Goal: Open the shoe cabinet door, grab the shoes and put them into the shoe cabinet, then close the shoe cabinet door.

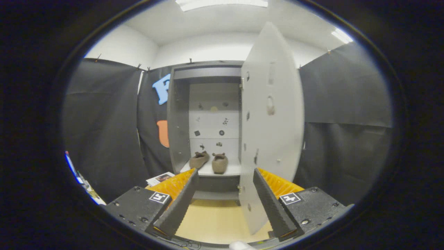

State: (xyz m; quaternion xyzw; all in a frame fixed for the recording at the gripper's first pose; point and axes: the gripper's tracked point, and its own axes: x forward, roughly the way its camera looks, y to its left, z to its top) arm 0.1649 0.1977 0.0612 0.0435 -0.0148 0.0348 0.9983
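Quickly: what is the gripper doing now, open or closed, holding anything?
Gripper: open, holding nothing; the cabinet door edge stands between its fingers, untouched.

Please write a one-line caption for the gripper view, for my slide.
Open gripper facing the shoe cabinet, door swung open, brown shoes on its shelf.

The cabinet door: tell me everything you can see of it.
The door is a flat, pale grey panel, seemingly painted board, hinged on the cabinet's right side and swung wide open. Its inner face shows small holes and fittings. Its lower edge hangs above the floor, between the open gripper's fingers. Nothing grips it. The shoes sit inside on the bottom shelf.
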